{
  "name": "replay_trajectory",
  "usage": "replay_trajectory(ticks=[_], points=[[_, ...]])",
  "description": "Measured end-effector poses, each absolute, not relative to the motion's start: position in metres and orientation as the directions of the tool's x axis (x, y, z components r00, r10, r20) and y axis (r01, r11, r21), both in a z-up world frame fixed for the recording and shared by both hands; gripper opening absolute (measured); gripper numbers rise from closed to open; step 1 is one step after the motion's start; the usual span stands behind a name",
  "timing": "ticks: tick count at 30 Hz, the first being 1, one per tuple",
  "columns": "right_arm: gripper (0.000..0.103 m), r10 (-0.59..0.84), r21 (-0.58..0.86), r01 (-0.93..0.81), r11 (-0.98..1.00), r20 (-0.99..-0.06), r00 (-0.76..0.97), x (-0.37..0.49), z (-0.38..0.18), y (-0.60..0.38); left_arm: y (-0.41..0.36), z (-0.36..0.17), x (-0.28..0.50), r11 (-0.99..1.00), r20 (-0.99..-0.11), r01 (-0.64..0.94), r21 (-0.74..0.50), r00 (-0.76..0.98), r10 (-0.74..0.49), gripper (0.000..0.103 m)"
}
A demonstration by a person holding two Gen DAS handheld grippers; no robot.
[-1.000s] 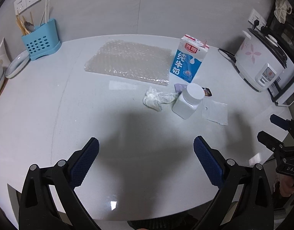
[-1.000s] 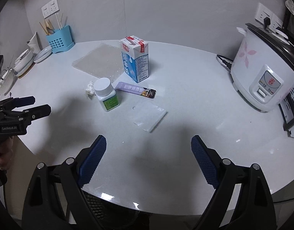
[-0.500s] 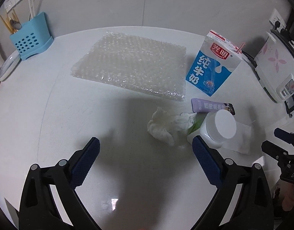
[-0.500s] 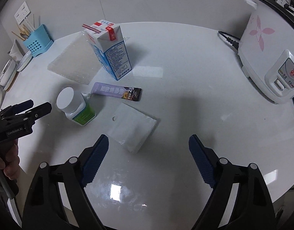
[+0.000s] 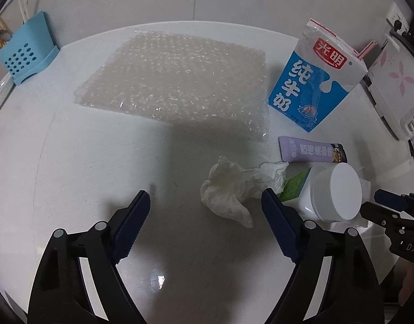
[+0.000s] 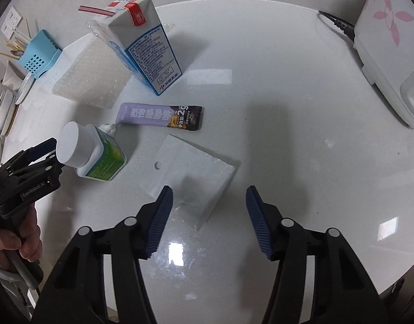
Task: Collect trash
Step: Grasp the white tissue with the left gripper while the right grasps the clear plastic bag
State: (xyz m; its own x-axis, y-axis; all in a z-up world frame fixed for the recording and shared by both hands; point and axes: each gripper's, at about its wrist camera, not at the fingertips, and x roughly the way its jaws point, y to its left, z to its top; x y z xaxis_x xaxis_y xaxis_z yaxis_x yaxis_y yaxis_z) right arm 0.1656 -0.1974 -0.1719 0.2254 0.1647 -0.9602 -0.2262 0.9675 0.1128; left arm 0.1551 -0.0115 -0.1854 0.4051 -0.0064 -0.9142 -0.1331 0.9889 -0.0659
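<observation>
Left gripper (image 5: 204, 205): your jaws are closing with a wide gap left; the crumpled tissue (image 5: 234, 189) sits in the gap toward the right-hand pad, and neither pad presses on it.
Right gripper (image 6: 208, 208): your jaws are closing, now at about half width; a corner of the flat clear plastic bag (image 6: 190, 172) lies in the gap by the left-hand pad, not pinched.
Table (image 5: 85, 162): white, glossy, round-edged; all the trash lies on it.
Crowding your left pick: the white-capped bottle (image 5: 333, 191) stands just beside the tissue at lower right of the left view, close to your right-hand pad.
Purple snack wrapper (image 6: 161, 116): lies flat in the middle of the right view, between the bottle and the milk carton (image 6: 144, 46), just above the plastic bag.
Milk carton: upright, upper left of the right view, a straw sticking out of its top.
Bubble wrap sheet (image 5: 177, 81): flat, upper centre of the left view, beside the carton.
Blue utensil holder (image 5: 26, 56): far left edge, well apart from the trash.
Rice cooker (image 6: 390, 46): upper right of the right view, its cord trailing on the table.
Your left hand (image 6: 12, 237): lower left of the right view, gripping its handle.
</observation>
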Motion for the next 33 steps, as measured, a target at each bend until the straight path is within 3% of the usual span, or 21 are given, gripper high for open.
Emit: replay_trajectory(ticks=[8, 11, 14, 20, 33], points=[[0.029, 0.164, 0.124, -0.211, 0.97, -0.969, 0.185, 0.172, -0.179, -0.194, -0.017, -0.188, 0.16, 0.991, -0.915, -0.115, -0.07, 0.403, -0.018, 0.054], [0.025, 0.159, 0.124, -0.201, 0.972, -0.972, 0.172, 0.173, -0.182, -0.194, -0.018, -0.187, 0.162, 0.992, -0.919, -0.112, -0.061, 0.395, -0.012, 0.033], [0.018, 0.156, 0.122, -0.196, 0.973, -0.973, 0.169, 0.174, -0.183, -0.194, -0.019, -0.186, 0.161, 0.992, -0.921, -0.111, -0.067, 0.389, -0.019, 0.023], [0.003, 0.152, 0.119, -0.188, 0.975, -0.974, 0.171, 0.174, -0.181, -0.194, -0.019, -0.18, 0.154, 0.991, -0.915, -0.118, -0.068, 0.404, -0.015, 0.018], [0.002, 0.133, 0.088, -0.191, 0.978, -0.962, 0.239, 0.16, -0.163, -0.199, -0.013, -0.154, 0.127, 0.987, -0.896, -0.139, -0.079, 0.444, -0.01, 0.018]])
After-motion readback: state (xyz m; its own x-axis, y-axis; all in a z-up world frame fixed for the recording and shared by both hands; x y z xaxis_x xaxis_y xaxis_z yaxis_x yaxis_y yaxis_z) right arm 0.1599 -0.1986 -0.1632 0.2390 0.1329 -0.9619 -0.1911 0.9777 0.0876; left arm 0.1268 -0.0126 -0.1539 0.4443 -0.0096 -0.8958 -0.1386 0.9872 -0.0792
